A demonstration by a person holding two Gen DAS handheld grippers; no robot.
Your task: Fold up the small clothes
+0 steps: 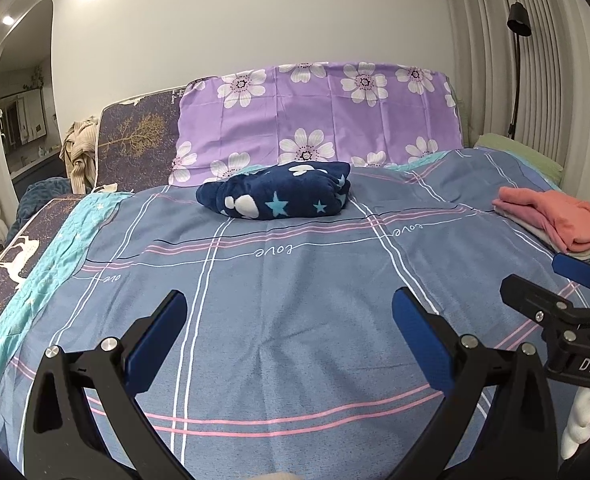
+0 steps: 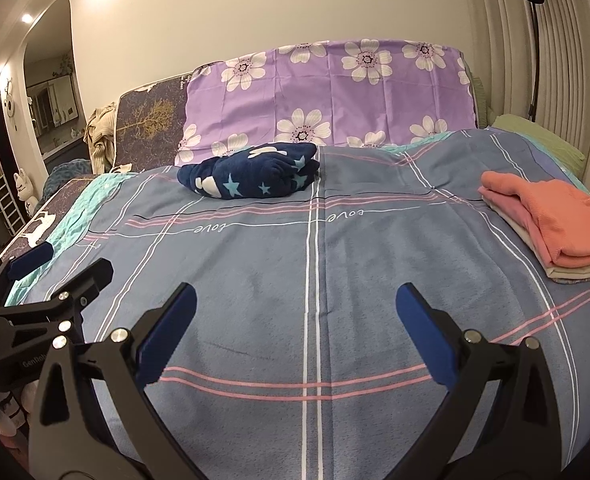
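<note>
A crumpled navy fleece garment [image 1: 279, 192] with white shapes and blue stars lies at the far middle of the bed; it also shows in the right wrist view [image 2: 255, 172]. A folded stack with a coral top [image 1: 555, 220] sits at the right edge of the bed, also in the right wrist view [image 2: 555, 224]. My left gripper [image 1: 289, 312] is open and empty above the bedspread. My right gripper [image 2: 295, 304] is open and empty, beside the left one. Each gripper shows at the edge of the other's view: the right one [image 1: 543, 284], the left one [image 2: 59, 268].
The blue-grey plaid bedspread [image 1: 295, 280] covers the bed. A purple flowered pillow [image 1: 319, 116] leans on the wall behind. A dark patterned cushion [image 1: 139, 132] and beige clothes [image 1: 79, 152] are at the far left. A black floor lamp [image 1: 517, 60] stands at the right.
</note>
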